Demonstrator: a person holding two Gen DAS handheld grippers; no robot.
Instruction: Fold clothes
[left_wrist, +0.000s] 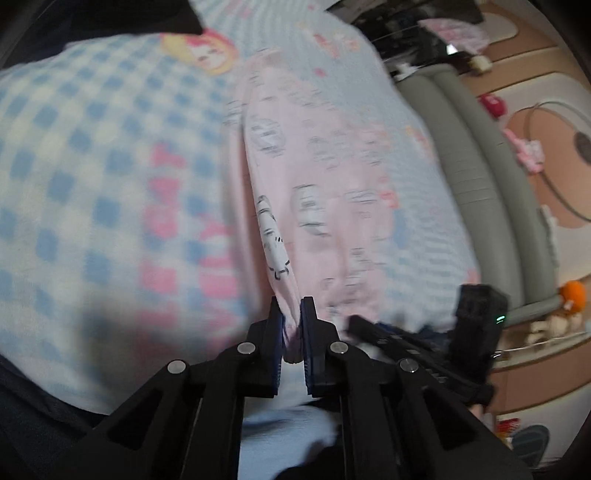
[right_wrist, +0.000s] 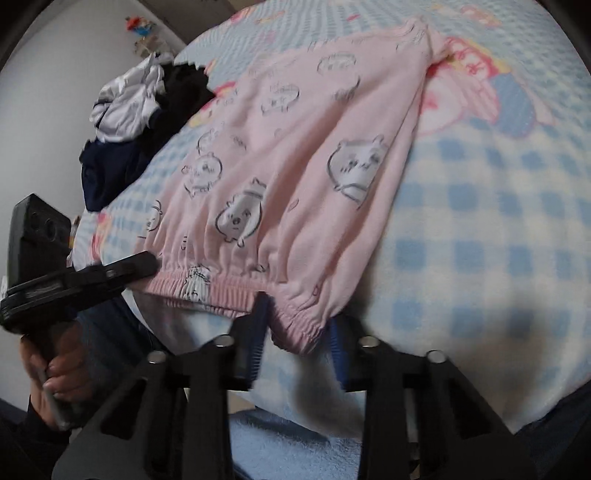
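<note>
1. 2 hand-held grippers work on 1 pair of pink pyjama trousers (right_wrist: 295, 155) printed with cartoon animal faces, which lies spread on a blue-and-white checked blanket (right_wrist: 480, 229) covering a bed.
2. Left wrist view: the left gripper (left_wrist: 292, 325) is clenched on a bunched fold of the pink fabric (left_wrist: 314, 177), its blue-padded fingers (left_wrist: 309, 332) pressing the cloth from both sides. The garment runs away from the jaws toward the far side of the bed.
3. Right wrist view: the right gripper (right_wrist: 297, 332) has its fingers (right_wrist: 258, 332) spread apart, with the near right corner of the elastic waistband (right_wrist: 221, 288) lying between them. The pads do not press the cloth.
4. Same view, near left: the left gripper (right_wrist: 149, 264) reaches in to the left end of the waistband, held by a hand (right_wrist: 55, 362) in a dark sleeve.
5. Left wrist view, near right: the right gripper's black body (left_wrist: 476, 321) shows a small green light.
6. A pile of dark and white clothes (right_wrist: 140, 110) sits on the far left of the bed, apart from the trousers.
7. A grey padded bed edge (left_wrist: 472, 155) runs along the right, with a tan and cream floor mat (left_wrist: 546, 155) beyond it.
8. Both views are motion-blurred, so fine print on the blanket is unclear.
</note>
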